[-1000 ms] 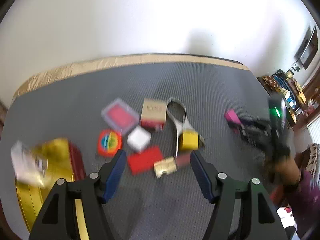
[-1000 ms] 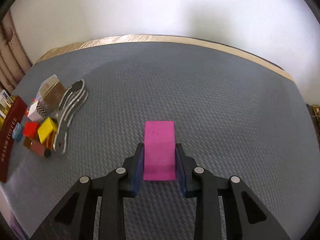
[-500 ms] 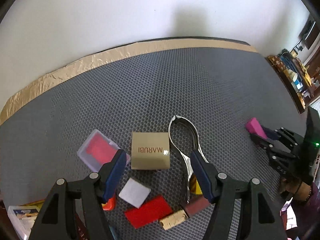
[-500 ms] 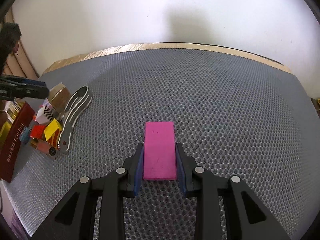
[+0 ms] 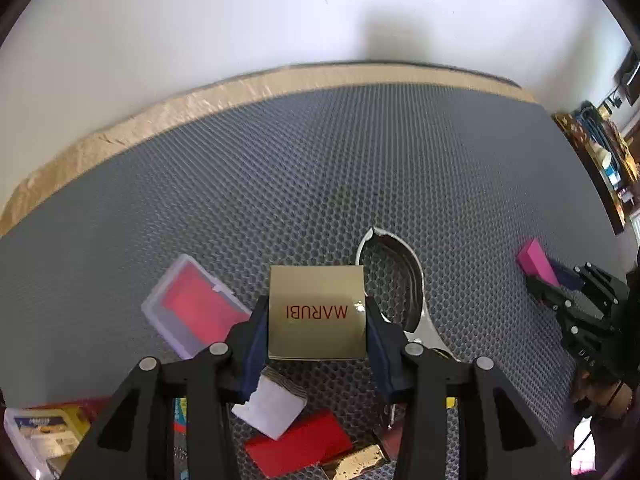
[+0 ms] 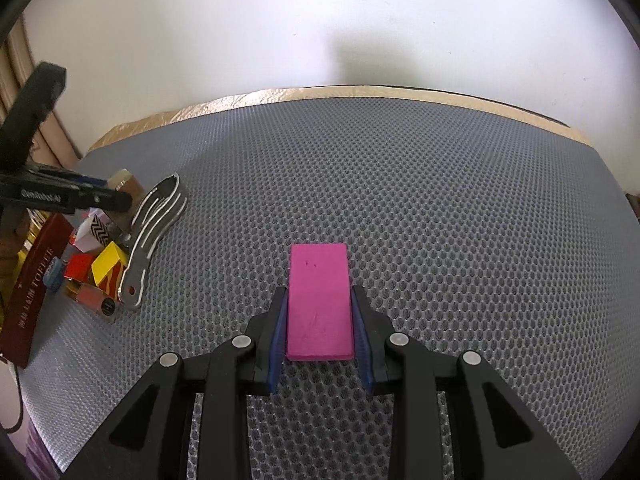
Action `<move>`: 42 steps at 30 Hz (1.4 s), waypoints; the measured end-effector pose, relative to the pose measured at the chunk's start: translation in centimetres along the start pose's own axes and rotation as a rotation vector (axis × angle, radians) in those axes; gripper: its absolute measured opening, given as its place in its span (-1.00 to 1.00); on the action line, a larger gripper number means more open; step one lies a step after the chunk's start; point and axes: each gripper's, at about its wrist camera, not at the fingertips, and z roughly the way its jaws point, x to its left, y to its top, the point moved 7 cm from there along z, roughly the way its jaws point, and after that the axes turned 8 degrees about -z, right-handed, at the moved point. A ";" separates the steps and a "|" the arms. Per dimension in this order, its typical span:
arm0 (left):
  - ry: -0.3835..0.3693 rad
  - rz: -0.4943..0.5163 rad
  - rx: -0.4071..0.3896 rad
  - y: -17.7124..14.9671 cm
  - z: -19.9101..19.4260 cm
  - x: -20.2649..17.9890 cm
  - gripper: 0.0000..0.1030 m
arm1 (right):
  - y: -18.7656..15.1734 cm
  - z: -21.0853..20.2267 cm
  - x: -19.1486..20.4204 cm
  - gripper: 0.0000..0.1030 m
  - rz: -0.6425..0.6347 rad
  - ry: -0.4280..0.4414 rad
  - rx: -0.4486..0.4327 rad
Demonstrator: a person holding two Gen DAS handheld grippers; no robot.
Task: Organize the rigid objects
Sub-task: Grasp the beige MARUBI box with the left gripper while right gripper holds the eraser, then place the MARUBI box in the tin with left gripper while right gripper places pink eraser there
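My left gripper point(image 5: 316, 320) is shut on a gold box point(image 5: 317, 312) printed MARUBI, which sits among a cluster of small objects on the grey honeycomb mat point(image 5: 280, 184). My right gripper point(image 6: 320, 312) is shut on a flat magenta block point(image 6: 320, 300) lying on the mat in the right wrist view. In the left wrist view the right gripper point(image 5: 560, 280) and its magenta block point(image 5: 536, 262) show at the far right. In the right wrist view the left gripper point(image 6: 100, 194) shows at the far left over the cluster.
Beside the gold box lie a clear case with a red insert point(image 5: 192, 308), metal tongs point(image 5: 404, 280), a white block point(image 5: 272, 406), a red card point(image 5: 300, 446) and a cork piece point(image 5: 360, 460). A dark red toffee box point(image 6: 32, 284) and yellow block point(image 6: 110, 266) lie at the left.
My left gripper moved forward and down over the cluster and closed its fingers on the gold box. My right gripper stayed shut on the magenta block, nearly still.
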 end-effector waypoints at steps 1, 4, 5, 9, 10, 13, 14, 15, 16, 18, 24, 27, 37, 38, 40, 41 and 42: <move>-0.012 -0.011 -0.027 -0.2 -1.0 -0.2 -0.14 | 0.0 0.0 0.1 -0.44 -0.002 -0.004 0.001; -0.023 -0.045 -0.107 -1.7 -4.9 -0.4 -0.14 | 0.1 0.3 0.5 -0.44 -0.007 -0.009 0.002; -0.020 -0.052 -0.128 -2.1 -6.1 -0.4 -0.14 | 0.1 0.4 0.7 -0.44 -0.005 -0.009 0.006; -0.023 -0.131 -0.189 -5.9 -12.1 1.6 -0.13 | 0.2 0.6 1.2 -0.44 -0.008 -0.017 0.008; -0.003 -0.152 -0.206 -7.2 -13.8 2.7 -0.13 | 0.2 0.6 1.2 -0.44 -0.010 -0.018 0.009; 0.074 -0.233 -0.209 -11.0 -17.5 7.5 -0.13 | 0.2 0.8 1.7 -0.44 -0.021 -0.030 0.015; 0.101 -0.263 -0.193 -12.0 -18.0 9.1 -0.13 | 0.2 0.9 1.9 -0.44 -0.026 -0.035 0.019; 0.123 -0.288 -0.178 -12.9 -18.3 10.5 -0.13 | 0.3 0.9 2.0 -0.44 -0.030 -0.039 0.025; 0.146 -0.318 -0.158 -14.0 -18.4 12.3 -0.13 | 0.4 1.0 2.2 -0.44 -0.032 -0.042 0.032; 0.191 -0.385 -0.114 -15.7 -17.8 15.9 -0.13 | 0.4 1.1 2.5 -0.44 -0.028 -0.041 0.043; 0.257 -0.440 -0.060 -16.8 -13.8 21.9 -0.12 | 0.8 1.1 2.8 -0.45 -0.006 -0.033 0.078; 0.235 -0.458 -0.030 -16.7 -11.4 23.1 -0.12 | 0.9 1.1 3.1 -0.46 -0.005 -0.037 0.093; 0.427 -0.467 0.039 -17.1 -9.8 25.8 -0.08 | 2.1 0.2 5.0 -0.46 -0.006 -0.026 0.092; 0.423 -0.474 0.037 -17.2 -10.1 25.8 -0.08 | 2.6 -0.3 5.6 -0.46 -0.013 -0.020 0.079; 0.394 -0.494 -0.011 -17.3 -11.2 25.4 -0.08 | 3.6 -1.5 6.9 -0.46 -0.022 0.008 0.051; 0.376 -0.506 -0.043 -17.4 -11.9 25.2 -0.08 | 4.3 -2.4 8.2 -0.46 -0.034 0.034 0.031; 0.362 -0.517 -0.065 -17.3 -12.5 25.2 -0.08 | 5.0 -3.1 9.5 -0.46 -0.049 0.048 0.016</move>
